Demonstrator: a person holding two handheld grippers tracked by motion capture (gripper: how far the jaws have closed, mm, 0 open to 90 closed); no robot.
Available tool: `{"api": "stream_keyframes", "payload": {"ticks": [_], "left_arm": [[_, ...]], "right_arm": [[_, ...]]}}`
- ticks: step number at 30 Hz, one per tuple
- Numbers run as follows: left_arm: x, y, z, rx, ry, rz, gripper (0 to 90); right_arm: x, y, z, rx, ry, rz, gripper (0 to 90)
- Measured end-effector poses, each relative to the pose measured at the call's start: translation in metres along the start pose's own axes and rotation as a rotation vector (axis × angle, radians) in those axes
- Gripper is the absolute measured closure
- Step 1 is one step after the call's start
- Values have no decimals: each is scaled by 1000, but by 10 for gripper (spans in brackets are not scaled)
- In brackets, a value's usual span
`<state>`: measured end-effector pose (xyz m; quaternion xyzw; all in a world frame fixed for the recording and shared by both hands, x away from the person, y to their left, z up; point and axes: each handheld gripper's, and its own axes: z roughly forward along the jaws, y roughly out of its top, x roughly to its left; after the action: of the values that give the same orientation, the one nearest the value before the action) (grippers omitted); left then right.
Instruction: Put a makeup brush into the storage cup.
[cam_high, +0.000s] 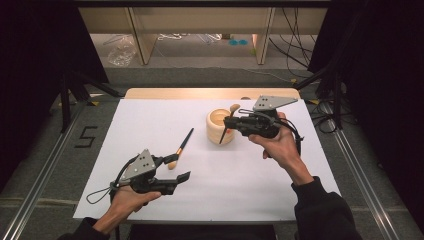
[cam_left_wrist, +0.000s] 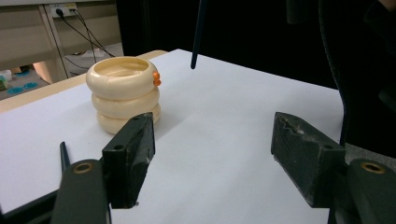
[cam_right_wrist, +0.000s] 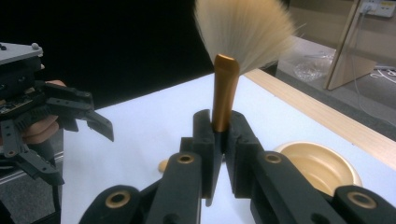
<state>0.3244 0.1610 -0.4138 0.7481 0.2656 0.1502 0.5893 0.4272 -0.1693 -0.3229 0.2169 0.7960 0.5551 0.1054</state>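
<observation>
Your right gripper (cam_high: 227, 126) pinches a makeup brush (cam_right_wrist: 225, 91) by its gold collar, bristles up and dark handle pointing down, hovering just beside the near rim of the cream ringed pot (cam_high: 220, 127) at the middle of the white tabletop (cam_high: 150, 125). Your left gripper (cam_high: 181, 179) hangs with its jaws spread and nothing between them, well apart from the pot on your near-left side; a second brush (cam_high: 181, 147) lies flat on the tabletop between that gripper and the pot. The job in hand looks like standing the held brush in the pot, handle first. The risk from here is the handle tip catching the pot's rim rather than clearing it: the pot is light-looking and stands free, so a push from the side could tip it or slide it toward the far edge. The grip sits high on a smooth, tapering collar, so a knock against the rim could also swing the brush between the jaws and drop it outside the pot.
</observation>
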Motion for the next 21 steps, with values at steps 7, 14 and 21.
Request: {"api": "stream_keyframes", "payload": {"ticks": [7, 14, 21], "left_arm": [[0, -3, -4, 1, 7, -5, 297], [0, -4, -7, -2, 23, 9, 279], [2, -6, -7, 10, 25, 12, 270]], "right_arm": [[-7, 1, 2, 14, -9, 11, 846], [-11, 4, 3, 16, -16, 18, 846], [-17, 6, 5, 10, -33, 11, 846]]}}
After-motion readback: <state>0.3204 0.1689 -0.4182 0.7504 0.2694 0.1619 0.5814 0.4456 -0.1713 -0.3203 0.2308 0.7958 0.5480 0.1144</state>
